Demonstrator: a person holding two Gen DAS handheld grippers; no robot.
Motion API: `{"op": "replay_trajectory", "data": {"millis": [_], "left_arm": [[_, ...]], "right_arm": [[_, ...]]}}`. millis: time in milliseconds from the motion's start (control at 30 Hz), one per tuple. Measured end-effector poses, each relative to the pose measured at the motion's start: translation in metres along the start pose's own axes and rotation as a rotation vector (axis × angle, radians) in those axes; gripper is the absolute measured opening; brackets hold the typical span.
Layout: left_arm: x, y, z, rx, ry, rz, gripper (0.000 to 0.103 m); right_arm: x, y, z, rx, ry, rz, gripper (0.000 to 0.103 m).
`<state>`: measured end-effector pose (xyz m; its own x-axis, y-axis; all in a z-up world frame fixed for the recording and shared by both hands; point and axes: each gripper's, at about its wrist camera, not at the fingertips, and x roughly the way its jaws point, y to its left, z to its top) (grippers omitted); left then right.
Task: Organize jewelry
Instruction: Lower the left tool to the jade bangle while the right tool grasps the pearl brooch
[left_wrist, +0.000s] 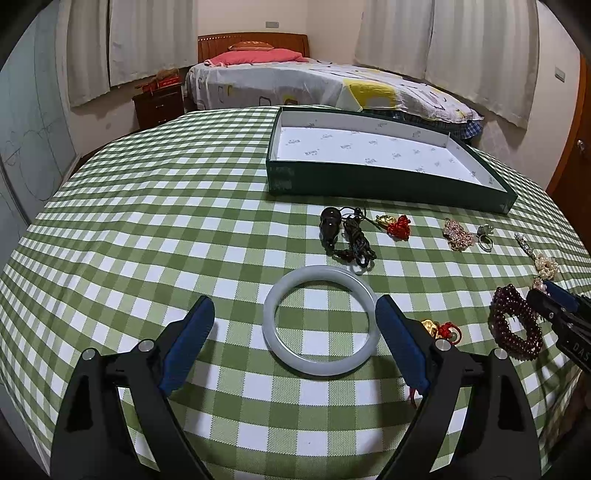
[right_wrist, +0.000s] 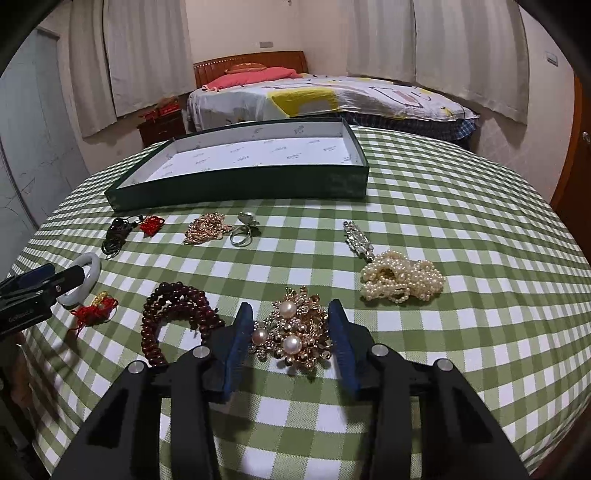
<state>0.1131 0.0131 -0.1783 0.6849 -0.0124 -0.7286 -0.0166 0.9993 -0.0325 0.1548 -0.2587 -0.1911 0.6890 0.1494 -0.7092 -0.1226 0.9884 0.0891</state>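
Left tongs (left_wrist: 295, 325): black arms with blue padded tips, spread wide; the right tip touches or nearly touches the outer rim of the jade bangle, the left tip stands clear of it.
Jade bangle (left_wrist: 320, 320): smooth, pale grey-green, translucent ring, flat on the cloth between the left tongs' tips.
Right tongs (right_wrist: 291, 332): same build, jaws partly closed to either side of the pearl brooch; the left pad looks to meet its edge, but whether both pads press on it cannot be told.
Pearl brooch (right_wrist: 293, 332): gold-toned floral cluster, glittering, set with three round pearls.
Garnet bead bracelet (right_wrist: 177, 314): dark red glossy beads in coiled strands, just left of the right tongs.
Pearl strand bundle (right_wrist: 402, 280): small cream beads heaped together, ahead and right of the right tongs.
Red knot charm (right_wrist: 94, 310): red cord with a gold piece, between the two tongs.
Black cord pendant (left_wrist: 347, 236): dark gourd-shaped bead on tangled cord, ahead of the left tongs.
Ring (right_wrist: 245, 229): silver-toned metal band, well ahead of the right tongs.
Box (left_wrist: 388, 184): shallow rectangle, dark green outside, white printed lining, beyond all the jewellery.
Tablecloth (left_wrist: 147, 229): woven green-and-white check.
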Motion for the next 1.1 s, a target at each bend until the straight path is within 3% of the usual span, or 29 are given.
{"op": "replay_trajectory", "data": {"millis": [100, 300, 433, 667, 800, 1100], "left_arm": [[0.000, 0.000, 0.001, -0.004, 0.002, 0.003, 0.087], [0.003, -0.005, 0.001, 0.020, 0.010, 0.000, 0.088], [0.006, -0.004, 0.002, 0.011, 0.013, -0.001, 0.091], [0.009, -0.002, 0.003, -0.006, 0.024, -0.016, 0.091], [0.007, -0.002, 0.002, -0.009, 0.021, -0.083, 0.071], [0.004, -0.007, 0.000, 0.004, 0.023, -0.074, 0.070]], "right_arm": [[-0.002, -0.002, 0.001, 0.015, -0.003, 0.023, 0.029], [-0.002, -0.002, 0.002, 0.019, -0.004, 0.024, 0.028], [-0.006, -0.002, 0.004, 0.021, -0.026, 0.034, 0.019], [-0.006, -0.001, 0.005, 0.016, -0.025, 0.033, 0.019], [-0.006, -0.001, 0.005, 0.020, -0.027, 0.037, 0.018], [-0.006, -0.001, 0.006, 0.021, -0.027, 0.039, 0.018]]}}
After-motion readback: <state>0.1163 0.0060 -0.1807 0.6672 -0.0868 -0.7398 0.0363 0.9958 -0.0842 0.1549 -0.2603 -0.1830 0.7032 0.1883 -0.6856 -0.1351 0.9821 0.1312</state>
